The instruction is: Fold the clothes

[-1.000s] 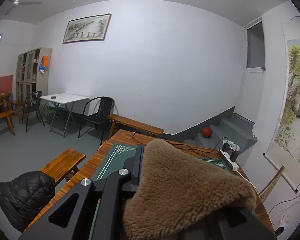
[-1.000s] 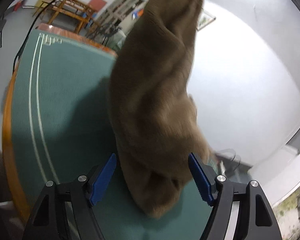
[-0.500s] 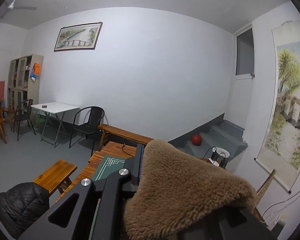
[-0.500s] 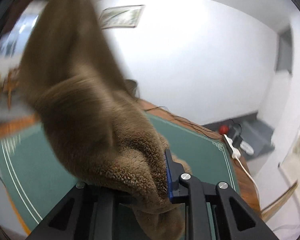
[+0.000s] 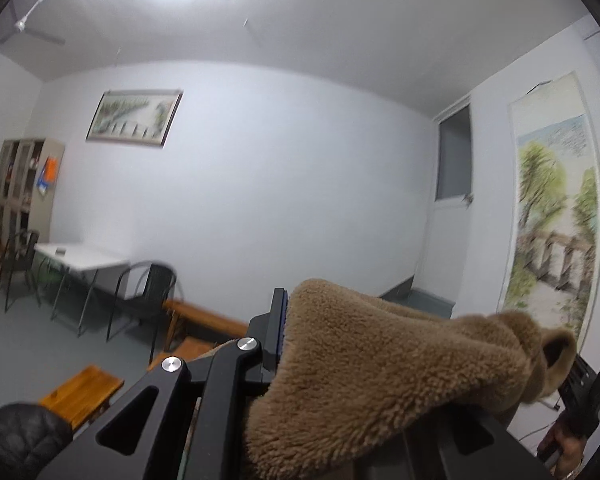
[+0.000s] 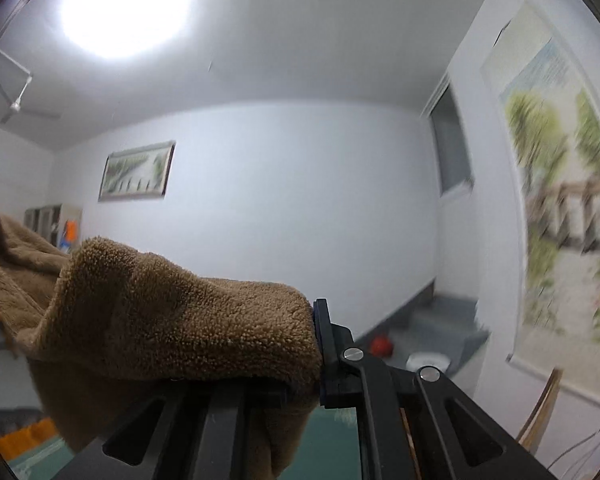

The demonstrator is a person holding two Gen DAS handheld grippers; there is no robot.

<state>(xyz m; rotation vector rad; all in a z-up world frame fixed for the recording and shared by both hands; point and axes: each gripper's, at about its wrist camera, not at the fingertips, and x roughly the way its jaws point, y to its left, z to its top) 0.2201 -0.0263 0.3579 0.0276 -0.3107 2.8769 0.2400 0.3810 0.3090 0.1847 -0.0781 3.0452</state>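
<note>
Gripping brown fleece garment (image 5: 380,364) | left tool (image 5: 300,344) clenched on it | right tool (image 6: 300,344) clenched too

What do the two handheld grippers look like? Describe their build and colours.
Both are matte black, angular linkage frames with triangular cut-outs and round silver pivot bolts. The left gripper and right gripper each show a blue pad lining the visible finger; the other fingers are hidden by fleece.

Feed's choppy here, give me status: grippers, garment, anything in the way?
Left gripper shut on fleece. Right gripper shut on fleece too. Fleece lifted, slung between both, cameras aimed at far wall. Nothing in the way visible.
</note>
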